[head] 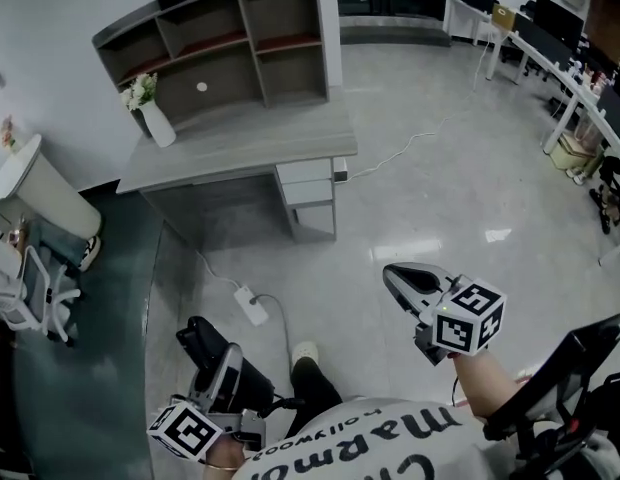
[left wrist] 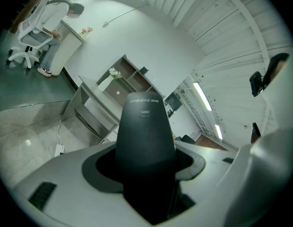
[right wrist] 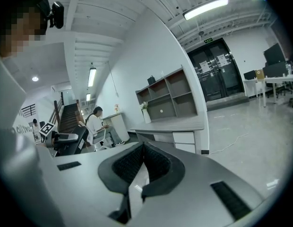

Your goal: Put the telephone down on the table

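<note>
- The left hand-held gripper (left wrist: 146,171) is clamping the black telephone (left wrist: 144,126), well apart from the tabletop (head: 270,138); the smooth handset is risking a slip on the way.
- The right hand-held gripper (right wrist: 139,167), jaws together and empty, is giving no support.
- The vase (head: 157,123) is standing where a careless set-down could be knocking it.

Black telephone (left wrist: 145,126) in left hand-held gripper (left wrist: 146,169), well apart from grey table (head: 240,143).
</note>
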A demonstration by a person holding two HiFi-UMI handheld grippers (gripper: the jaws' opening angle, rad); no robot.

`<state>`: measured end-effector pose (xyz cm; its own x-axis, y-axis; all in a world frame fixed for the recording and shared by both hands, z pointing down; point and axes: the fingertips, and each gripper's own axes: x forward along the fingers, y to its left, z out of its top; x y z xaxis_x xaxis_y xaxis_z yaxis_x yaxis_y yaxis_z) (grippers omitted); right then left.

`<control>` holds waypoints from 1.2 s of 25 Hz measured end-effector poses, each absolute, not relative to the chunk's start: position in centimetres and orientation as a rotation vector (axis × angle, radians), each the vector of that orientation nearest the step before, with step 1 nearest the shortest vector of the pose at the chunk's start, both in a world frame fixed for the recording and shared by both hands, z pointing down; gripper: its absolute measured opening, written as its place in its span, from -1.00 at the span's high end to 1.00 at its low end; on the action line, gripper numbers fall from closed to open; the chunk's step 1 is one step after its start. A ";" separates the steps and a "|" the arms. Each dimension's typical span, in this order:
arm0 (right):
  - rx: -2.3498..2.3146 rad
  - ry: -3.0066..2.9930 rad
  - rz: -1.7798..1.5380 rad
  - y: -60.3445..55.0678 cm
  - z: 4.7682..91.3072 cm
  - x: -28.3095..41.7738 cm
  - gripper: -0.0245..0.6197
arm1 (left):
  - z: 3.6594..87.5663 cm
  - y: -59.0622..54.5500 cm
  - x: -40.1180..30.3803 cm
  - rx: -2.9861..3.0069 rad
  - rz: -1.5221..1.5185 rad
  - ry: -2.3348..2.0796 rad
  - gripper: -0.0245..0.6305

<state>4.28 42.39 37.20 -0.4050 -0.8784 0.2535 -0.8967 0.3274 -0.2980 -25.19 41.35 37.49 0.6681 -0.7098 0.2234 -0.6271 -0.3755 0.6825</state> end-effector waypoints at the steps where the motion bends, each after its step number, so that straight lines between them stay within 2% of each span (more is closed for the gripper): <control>1: 1.691 -2.514 0.620 41.8 37.3 4.2 0.89 | 37.6 40.5 -25.2 2.107 -0.130 -1.023 0.08; 16: 1.642 -2.544 0.666 29.4 37.0 -1.2 0.89 | 35.8 29.0 -27.9 2.154 -0.082 -1.008 0.08; 30: 1.544 -2.556 0.706 21.0 37.8 -5.5 0.89 | 37.2 22.7 -30.9 2.099 -0.051 -1.021 0.08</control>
<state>-5.52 21.02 37.82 -0.4916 -0.8205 0.2918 -0.8539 0.3886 -0.3461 -30.86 22.68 37.25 0.6757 -0.6808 0.2827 -0.6495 -0.3684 0.6652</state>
